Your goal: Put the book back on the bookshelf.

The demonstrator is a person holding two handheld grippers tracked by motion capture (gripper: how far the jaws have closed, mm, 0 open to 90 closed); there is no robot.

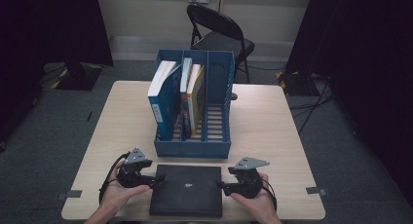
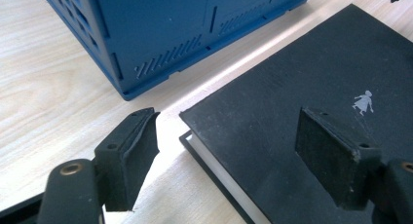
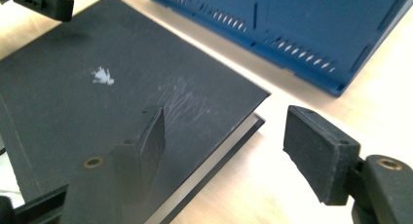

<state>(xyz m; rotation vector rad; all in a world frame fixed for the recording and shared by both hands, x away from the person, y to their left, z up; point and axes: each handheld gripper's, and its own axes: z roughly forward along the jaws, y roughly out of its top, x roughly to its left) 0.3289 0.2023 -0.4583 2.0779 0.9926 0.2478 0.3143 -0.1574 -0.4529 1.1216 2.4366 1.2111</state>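
While the blue file rack (image 1: 194, 112) stands behind it, the black book (image 1: 186, 190) lies flat at the table's (image 1: 272, 131) near edge, ungripped. Your left gripper (image 1: 159, 177) and right gripper (image 1: 220, 185) straddle its corners, jaws apart. Next, I judge, clamp both edges evenly.

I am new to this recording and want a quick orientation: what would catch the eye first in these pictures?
A black book lies flat at the table's near edge, with the open left gripper and open right gripper at its two sides. Just behind it stands a blue file rack holding three upright books in its left and middle slots.
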